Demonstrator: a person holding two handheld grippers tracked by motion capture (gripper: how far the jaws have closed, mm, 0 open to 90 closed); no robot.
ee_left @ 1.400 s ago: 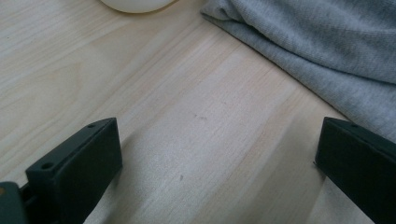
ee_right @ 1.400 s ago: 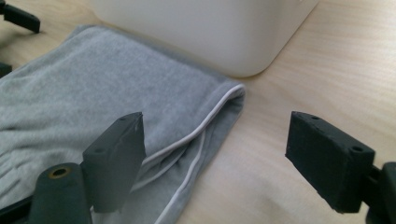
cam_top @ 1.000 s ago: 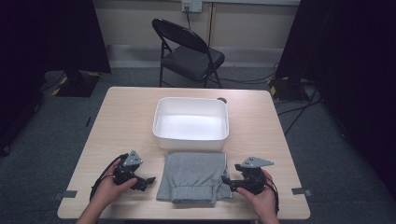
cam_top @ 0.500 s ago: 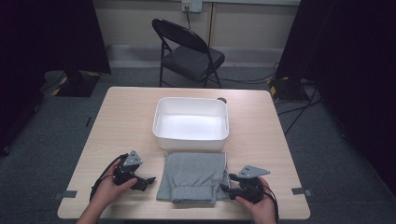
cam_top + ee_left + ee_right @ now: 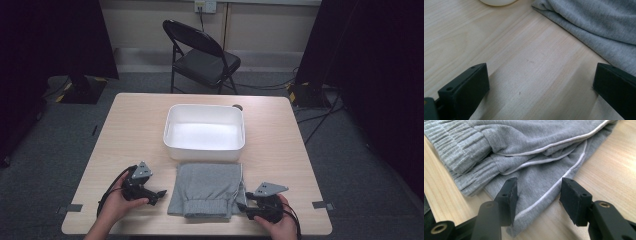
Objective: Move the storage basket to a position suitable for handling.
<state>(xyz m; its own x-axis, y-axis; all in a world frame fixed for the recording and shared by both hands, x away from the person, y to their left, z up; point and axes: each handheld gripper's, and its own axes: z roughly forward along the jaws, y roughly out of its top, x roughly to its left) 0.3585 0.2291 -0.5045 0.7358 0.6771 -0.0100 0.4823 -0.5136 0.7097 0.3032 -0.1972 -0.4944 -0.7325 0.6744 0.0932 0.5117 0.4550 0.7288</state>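
On the wooden table (image 5: 135,125) in front of you, a white rectangular tub (image 5: 205,132) stands toward the far half, its long side running across the top, with nothing visible inside. A small dark round object (image 5: 237,106) sits just behind its far right corner; you cannot tell what it is. Beyond the table a black folding chair (image 5: 202,57) stands on the grey floor. Cables (image 5: 320,117) trail across the floor at the right.
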